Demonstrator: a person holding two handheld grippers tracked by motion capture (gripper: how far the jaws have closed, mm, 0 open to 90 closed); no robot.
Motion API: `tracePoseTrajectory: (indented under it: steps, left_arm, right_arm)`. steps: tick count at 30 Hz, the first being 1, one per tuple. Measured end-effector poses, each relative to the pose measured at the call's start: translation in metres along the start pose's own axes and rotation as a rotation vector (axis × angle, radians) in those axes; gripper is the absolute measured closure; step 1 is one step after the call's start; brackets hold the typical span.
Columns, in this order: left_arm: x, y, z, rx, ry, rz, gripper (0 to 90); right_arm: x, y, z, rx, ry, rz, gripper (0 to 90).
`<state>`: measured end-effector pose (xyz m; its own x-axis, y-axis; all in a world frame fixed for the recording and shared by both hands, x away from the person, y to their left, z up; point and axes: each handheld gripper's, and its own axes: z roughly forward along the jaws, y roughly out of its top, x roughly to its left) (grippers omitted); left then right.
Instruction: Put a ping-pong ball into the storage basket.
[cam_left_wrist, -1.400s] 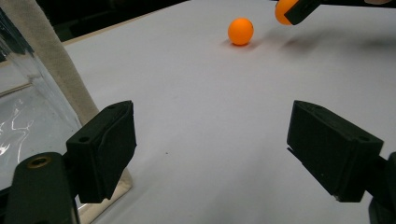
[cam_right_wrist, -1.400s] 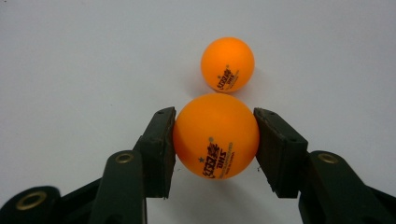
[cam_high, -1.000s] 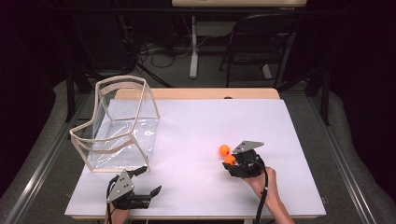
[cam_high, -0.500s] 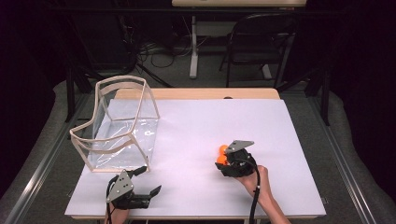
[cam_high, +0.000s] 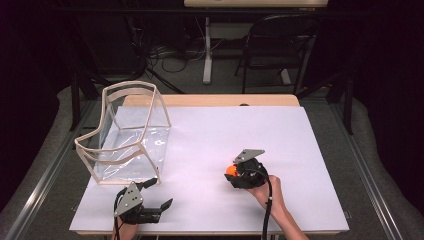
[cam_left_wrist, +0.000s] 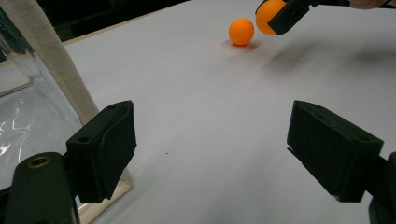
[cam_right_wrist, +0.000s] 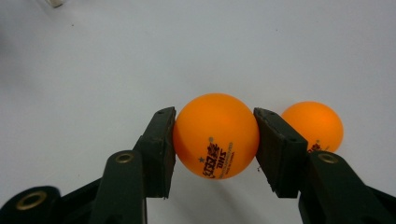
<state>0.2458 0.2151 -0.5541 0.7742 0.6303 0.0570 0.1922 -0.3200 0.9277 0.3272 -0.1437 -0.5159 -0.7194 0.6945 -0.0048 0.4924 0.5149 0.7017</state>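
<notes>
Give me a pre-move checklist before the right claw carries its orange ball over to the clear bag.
1. Grip: right claw pads press both sides of the held ball. Ok.
2. Ball centred between the pads: ok.
3. Second ball lies on the table right beside the held one; touching the claw or apart: cannot tell.
4. Clear bag stands upright with its mouth open: ok.
5. Path across the white table to the bag: nothing in between. Ok.
6. Left claw open, holding nothing, near the bag's front corner; could crowd the approach: cannot tell.
</notes>
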Motion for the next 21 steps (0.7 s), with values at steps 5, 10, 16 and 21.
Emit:
tracePoseTrajectory:
  steps: [5, 10, 16, 21]
  left_arm:
    - [0.0, 0.0, 0.0, 0.0, 0.0, -0.001, 15.7]
    - [0.0, 0.0, 0.0, 0.0, -0.004, 0.0, 15.7]
    - [0.0, 0.0, 0.001, 0.001, -0.002, 0.003, 15.7]
    - [0.0, 0.0, 0.0, 0.001, -0.002, 0.002, 15.7]
  right_arm:
    - [0.002, 0.002, 0.003, 0.003, 0.008, -0.002, 50.8]
    - [0.005, 0.006, 0.007, 0.0, 0.02, -0.009, 50.8]
    - [0.009, 0.011, 0.014, 0.003, 0.037, -0.018, 50.8]
    - [0.011, 0.014, 0.018, 0.004, 0.046, -0.022, 50.8]
